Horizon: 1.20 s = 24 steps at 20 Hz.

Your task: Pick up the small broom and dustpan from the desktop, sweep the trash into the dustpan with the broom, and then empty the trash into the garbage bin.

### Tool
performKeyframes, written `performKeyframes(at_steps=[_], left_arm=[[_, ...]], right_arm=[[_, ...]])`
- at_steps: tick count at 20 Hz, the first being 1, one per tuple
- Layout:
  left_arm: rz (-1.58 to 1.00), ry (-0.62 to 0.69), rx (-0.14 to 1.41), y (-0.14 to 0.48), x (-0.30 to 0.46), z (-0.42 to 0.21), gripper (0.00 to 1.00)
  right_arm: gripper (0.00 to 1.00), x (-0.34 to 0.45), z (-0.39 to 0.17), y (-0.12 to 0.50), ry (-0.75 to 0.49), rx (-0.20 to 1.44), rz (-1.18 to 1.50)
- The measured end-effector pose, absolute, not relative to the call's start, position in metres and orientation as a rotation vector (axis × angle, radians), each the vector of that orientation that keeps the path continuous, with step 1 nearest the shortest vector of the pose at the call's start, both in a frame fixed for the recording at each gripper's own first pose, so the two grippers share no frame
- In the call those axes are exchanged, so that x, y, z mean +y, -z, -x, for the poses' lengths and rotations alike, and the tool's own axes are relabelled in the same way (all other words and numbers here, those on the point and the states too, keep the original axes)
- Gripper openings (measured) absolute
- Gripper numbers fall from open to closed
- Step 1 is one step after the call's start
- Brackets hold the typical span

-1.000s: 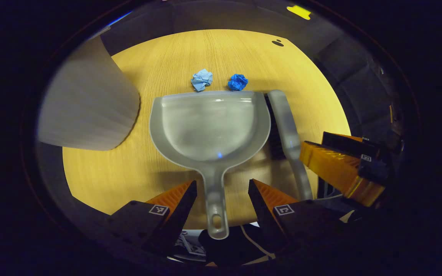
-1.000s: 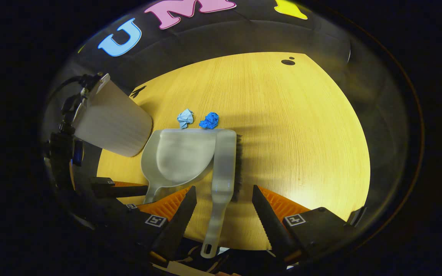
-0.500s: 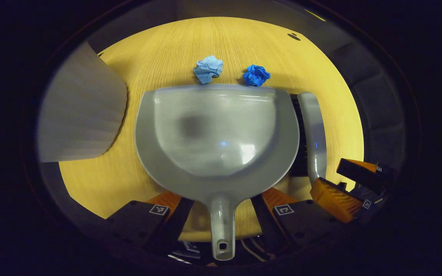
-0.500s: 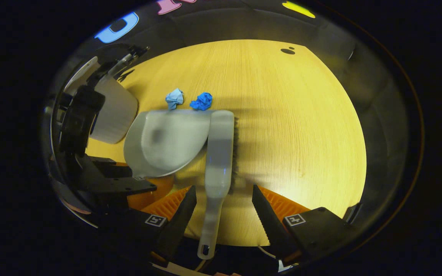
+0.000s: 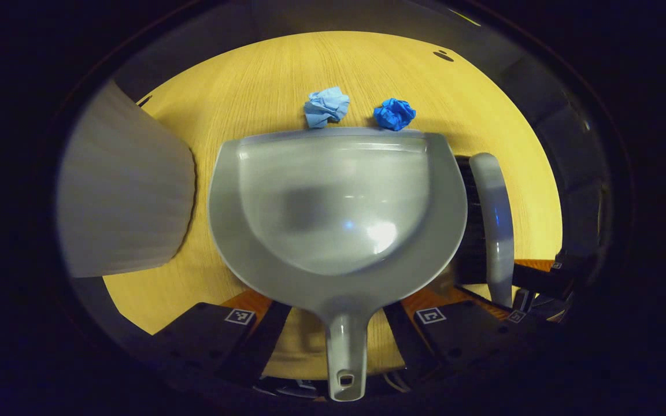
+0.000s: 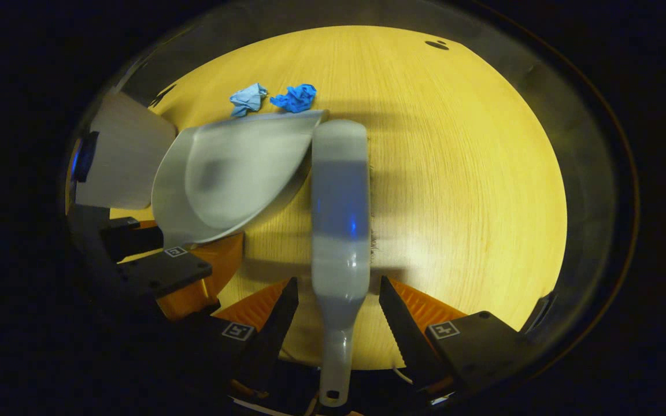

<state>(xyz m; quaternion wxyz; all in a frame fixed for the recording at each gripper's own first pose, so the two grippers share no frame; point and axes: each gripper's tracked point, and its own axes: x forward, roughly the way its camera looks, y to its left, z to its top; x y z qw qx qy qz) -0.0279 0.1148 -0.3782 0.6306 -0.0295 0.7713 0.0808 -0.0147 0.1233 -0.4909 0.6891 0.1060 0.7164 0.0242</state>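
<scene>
A grey dustpan [image 5: 333,202] lies flat on the wooden desktop [image 5: 287,75], its lip touching a light blue paper ball [image 5: 326,107] and a dark blue paper ball [image 5: 395,114]. My left gripper [image 5: 339,306] is open, its fingers either side of the dustpan's handle without pressing it. The grey broom [image 6: 339,196] lies along the dustpan's [image 6: 229,173] right side, bristles facing away from the pan. My right gripper [image 6: 337,280] is open and straddles the broom's handle. Both paper balls [image 6: 269,98] lie at the far lip in the right gripper view.
A pale ribbed garbage bin [image 5: 125,190] stands left of the dustpan, close to its rim. The bin [image 6: 119,156] sits behind the left gripper [image 6: 159,271] in the right gripper view. Bare desktop [image 6: 454,173] stretches right of the broom. The right gripper [image 5: 541,283] sits beside the broom [image 5: 492,225].
Both grippers have moved forward and lower, so the dustpan's and the broom's handles now reach deeper between their open fingers. Dustpan, broom and paper balls lie where they were.
</scene>
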Motion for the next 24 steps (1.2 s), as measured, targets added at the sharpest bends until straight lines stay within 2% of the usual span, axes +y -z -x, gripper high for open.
performKeyframes(at_steps=[1, 2, 3, 5, 7, 8, 9, 10, 11, 12, 13, 14, 15, 17, 18, 19, 20, 21, 23, 24], left_arm=[[0.064, -0.179, 1.766, 0.376, 0.114, 0.028, 0.84], [0.065, -0.175, 1.768, 0.378, 0.115, 0.029, 0.84], [0.064, -0.172, 1.771, 0.377, 0.114, 0.029, 0.84], [0.066, -0.178, 1.783, 0.377, 0.113, 0.027, 0.84], [0.067, -0.177, 1.802, 0.376, 0.113, 0.027, 0.82], [0.067, -0.173, 1.808, 0.376, 0.113, 0.027, 0.82], [0.063, -0.167, 1.803, 0.378, 0.113, 0.027, 0.82], [0.067, -0.173, 1.787, 0.376, 0.112, 0.027, 0.80], [0.075, -0.180, 1.778, 0.378, 0.110, 0.030, 0.64], [0.076, -0.182, 1.775, 0.377, 0.109, 0.030, 0.55], [0.071, -0.173, 1.777, 0.375, 0.107, 0.032, 0.41], [0.059, -0.158, 1.778, 0.376, 0.108, 0.033, 0.32], [0.055, -0.147, 1.779, 0.375, 0.108, 0.033, 0.32], [0.041, -0.111, 1.778, 0.375, 0.110, 0.033, 0.30], [0.029, -0.087, 1.778, 0.376, 0.110, 0.034, 0.30], [0.016, -0.068, 1.778, 0.377, 0.111, 0.033, 0.30], [0.005, -0.047, 1.776, 0.377, 0.112, 0.034, 0.29], [-0.009, -0.031, 1.777, 0.376, 0.114, 0.035, 0.28], [-0.009, -0.018, 1.777, 0.376, 0.115, 0.037, 0.27], [-0.004, -0.009, 1.774, 0.376, 0.115, 0.041, 0.27]], right_arm=[[0.84, 0.122, 0.020, 0.494, -0.033, 1.635, -0.223], [0.93, 0.120, 0.016, 0.497, -0.030, 1.612, -0.215], [0.89, 0.120, 0.022, 0.496, -0.029, 1.638, -0.210], [0.89, 0.114, 0.022, 0.500, 0.008, 1.641, -0.192], [0.72, 0.110, 0.023, 0.500, 0.038, 1.652, -0.183], [0.59, 0.111, 0.022, 0.500, 0.023, 1.662, -0.174], [0.64, 0.110, 0.023, 0.500, -0.008, 1.678, -0.156], [0.63, 0.110, 0.024, 0.499, -0.031, 1.688, -0.142], [0.58, 0.110, 0.028, 0.499, -0.035, 1.691, -0.135], [0.53, 0.110, 0.030, 0.500, -0.029, 1.686, -0.139], [0.59, 0.111, 0.029, 0.500, -0.030, 1.679, -0.138], [0.53, 0.109, 0.029, 0.501, -0.030, 1.671, -0.122], [0.59, 0.108, 0.030, 0.498, -0.037, 1.661, -0.117], [0.56, 0.109, 0.029, 0.497, -0.089, 1.633, -0.099], [0.29, 0.109, 0.032, 0.496, -0.102, 1.625, -0.101], [0.26, 0.109, 0.033, 0.492, -0.127, 1.622, -0.103], [0.29, 0.108, 0.033, 0.491, -0.142, 1.622, -0.109], [0.25, 0.107, 0.033, 0.491, -0.156, 1.632, -0.120], [0.25, 0.107, 0.033, 0.493, -0.158, 1.628, -0.146], [0.31, 0.106, 0.033, 0.493, -0.148, 1.617, -0.152]])
